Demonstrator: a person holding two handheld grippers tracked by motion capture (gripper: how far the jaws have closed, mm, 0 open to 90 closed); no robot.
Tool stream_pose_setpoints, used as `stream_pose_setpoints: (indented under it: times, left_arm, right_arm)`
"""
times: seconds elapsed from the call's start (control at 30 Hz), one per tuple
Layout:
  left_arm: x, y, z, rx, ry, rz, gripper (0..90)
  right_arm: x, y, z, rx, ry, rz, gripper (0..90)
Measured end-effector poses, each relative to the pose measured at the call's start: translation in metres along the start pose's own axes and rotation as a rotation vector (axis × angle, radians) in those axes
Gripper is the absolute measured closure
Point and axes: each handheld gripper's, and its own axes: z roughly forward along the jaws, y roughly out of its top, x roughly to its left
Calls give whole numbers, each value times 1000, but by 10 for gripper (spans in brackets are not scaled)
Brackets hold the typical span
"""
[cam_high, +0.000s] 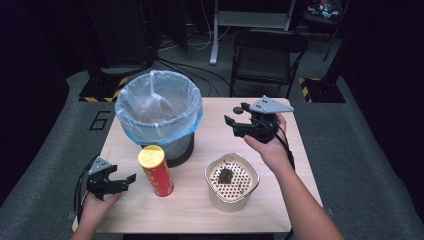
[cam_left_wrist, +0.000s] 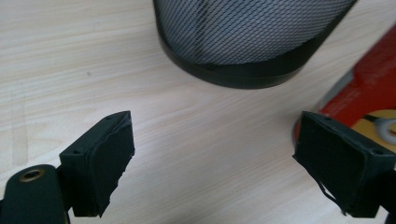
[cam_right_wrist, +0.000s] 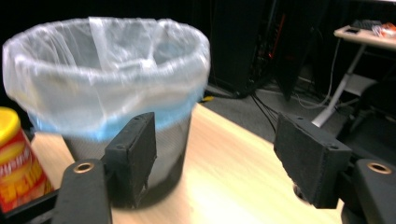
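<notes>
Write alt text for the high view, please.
Two hand-held grippers hover open and empty over a wooden table: the left gripper beside a red can, the right gripper near a lined bin. A perforated container stands in front.

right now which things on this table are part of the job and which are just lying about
In the job:
- red cylindrical snack can with yellow lid, next to the left tongs
- black mesh waste bin lined with a clear blue-edged plastic bag, which the right tongs face
- both tongs, open and holding nothing

Likely lying about:
- cream perforated container with a dark scrap inside
- black folding chair behind the table
</notes>
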Motion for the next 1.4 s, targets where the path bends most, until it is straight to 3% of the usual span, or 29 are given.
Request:
stream_pose_setpoints:
  times: [0.07,0.2,0.37,0.5,0.57,0.67,0.87,0.97,1.13,1.2,1.37,1.4]
  left_arm:
    - [-3,2,-2,-11,-12,10,115]
    - [-7,6,-4,1,-97,-24,127]
    - [-16,10,-10,3,-133,-19,134]
    - [-28,10,-14,-5,-139,4,128]
    - [-34,9,-17,-4,-168,17,127]
    - [-43,8,-19,-12,-194,57,121]
    - [-59,8,-17,-5,-247,77,119]
    - [-66,10,-9,10,-242,97,118]
    - [-74,14,5,37,-268,90,118]
    - [-75,15,12,26,-261,115,119]
    - [-78,13,25,23,-252,97,123]
    - [-78,12,27,16,-247,111,124]
  right_arm:
    - [-3,-11,-10,-9,-7,7,300]
    - [-9,-30,-29,-12,-36,60,300]
    - [-11,-47,-47,6,-68,74,300]
    - [-9,-56,-54,22,-68,80,300]
    - [-9,-60,-58,17,-65,90,300]
    - [-10,-60,-61,36,-83,68,300]
    - [-16,-63,-66,16,-85,97,299]
    - [-17,-64,-66,21,-86,102,299]
    - [-19,-67,-66,29,-95,99,299]
    - [-21,-69,-66,32,-98,108,299]
    - [-25,-73,-66,34,-97,127,299]
    - [-25,-73,-66,36,-97,131,299]
